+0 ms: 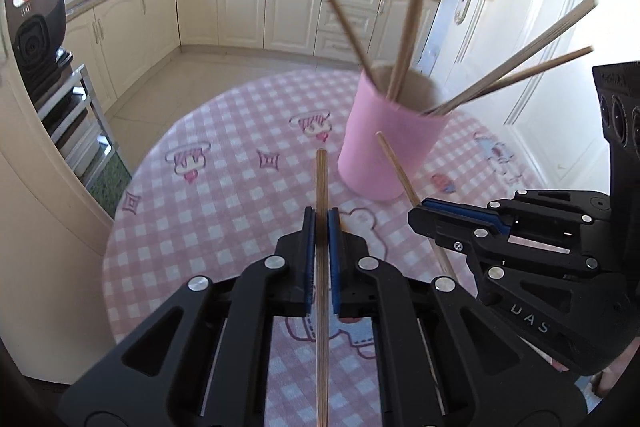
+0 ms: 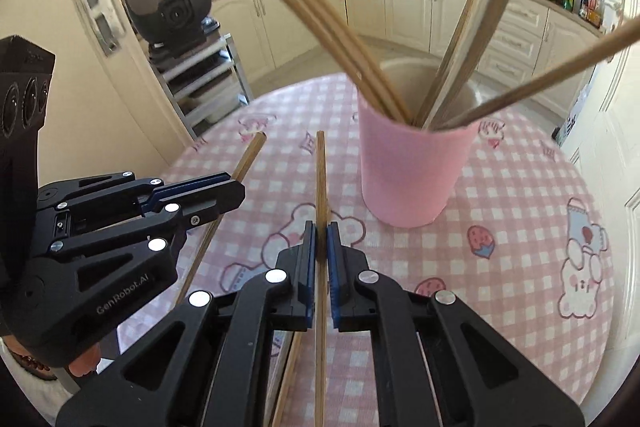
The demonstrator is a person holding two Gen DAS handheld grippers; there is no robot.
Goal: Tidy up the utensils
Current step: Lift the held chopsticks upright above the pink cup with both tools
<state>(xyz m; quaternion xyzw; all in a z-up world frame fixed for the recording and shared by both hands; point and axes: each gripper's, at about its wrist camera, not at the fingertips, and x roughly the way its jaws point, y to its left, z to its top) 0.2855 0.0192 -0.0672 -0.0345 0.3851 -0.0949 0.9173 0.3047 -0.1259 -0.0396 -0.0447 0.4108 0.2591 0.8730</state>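
A pink cup (image 1: 390,143) (image 2: 412,171) stands on the pink checked tablecloth with several wooden chopsticks (image 1: 332,3) (image 2: 320,23) leaning out of it. My left gripper (image 1: 321,217) is shut on one wooden chopstick (image 1: 321,179), which runs forward between the blue pads, its tip just left of the cup. My right gripper (image 2: 320,229) is shut on another chopstick (image 2: 320,171), its tip also left of the cup. Each view shows the other gripper beside it, the right gripper (image 1: 420,211) and the left gripper (image 2: 240,185), each clamping its stick. Both are lifted above the table.
The round table (image 1: 208,195) (image 2: 520,195) ends close behind the cup. A black appliance on a metal rack (image 1: 36,39) (image 2: 172,7) stands to the left. Cream kitchen cabinets (image 1: 248,7) and a counter with a wok line the back, and a white door (image 1: 532,27) is on the right.
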